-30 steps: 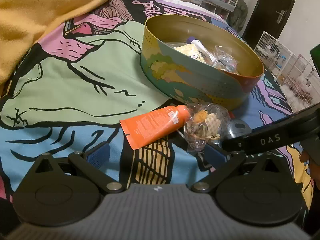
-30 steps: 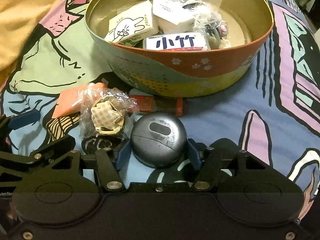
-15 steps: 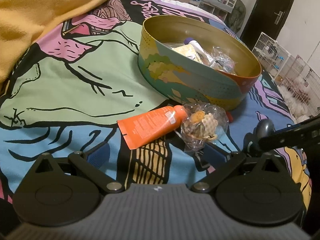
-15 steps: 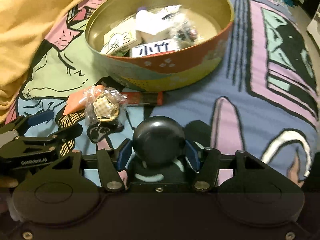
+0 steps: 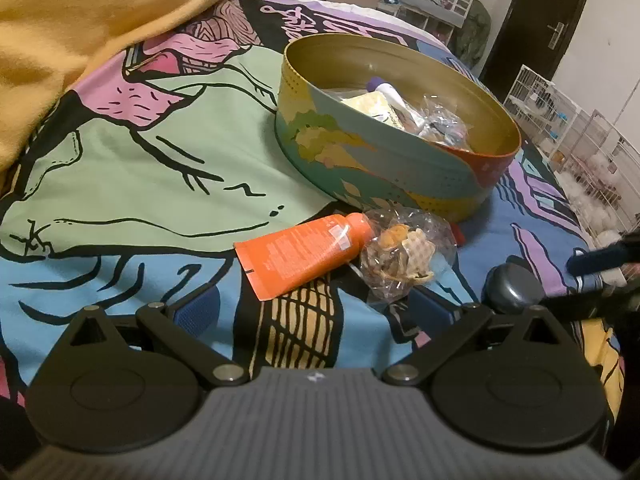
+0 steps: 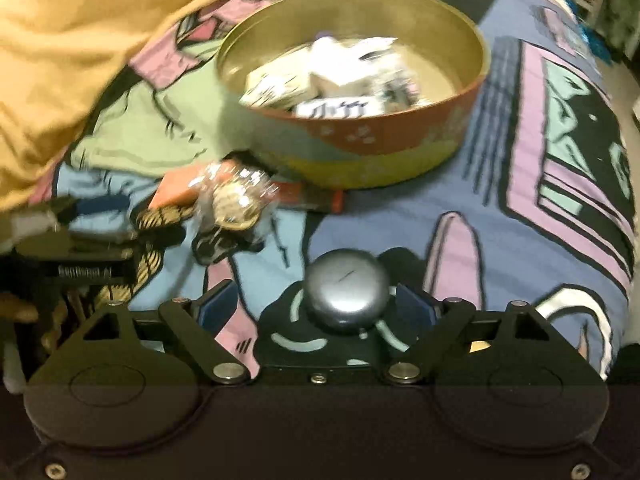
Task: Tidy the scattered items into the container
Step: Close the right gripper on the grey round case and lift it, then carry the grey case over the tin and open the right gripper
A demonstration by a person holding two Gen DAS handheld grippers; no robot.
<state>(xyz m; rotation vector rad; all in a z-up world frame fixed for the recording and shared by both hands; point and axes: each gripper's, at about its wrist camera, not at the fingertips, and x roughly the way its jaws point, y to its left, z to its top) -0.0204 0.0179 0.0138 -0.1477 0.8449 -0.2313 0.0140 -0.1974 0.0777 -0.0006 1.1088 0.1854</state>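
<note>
With its jaws opening clear of the round grey case [image 6: 347, 295] lying between them on the bed, the right claw [image 6: 320, 308] must re-grip it for the far tin [image 6: 372, 128]; the left claw [image 5: 316, 312] stood open.

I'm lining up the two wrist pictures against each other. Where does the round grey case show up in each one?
Left wrist: the round grey case lies at the lower right, on the bedspread, right of the clear plastic bag.
Right wrist: low in the middle, between the opening pads of the right gripper, touching neither.
Shared landmark: the round tin behind it.
</note>
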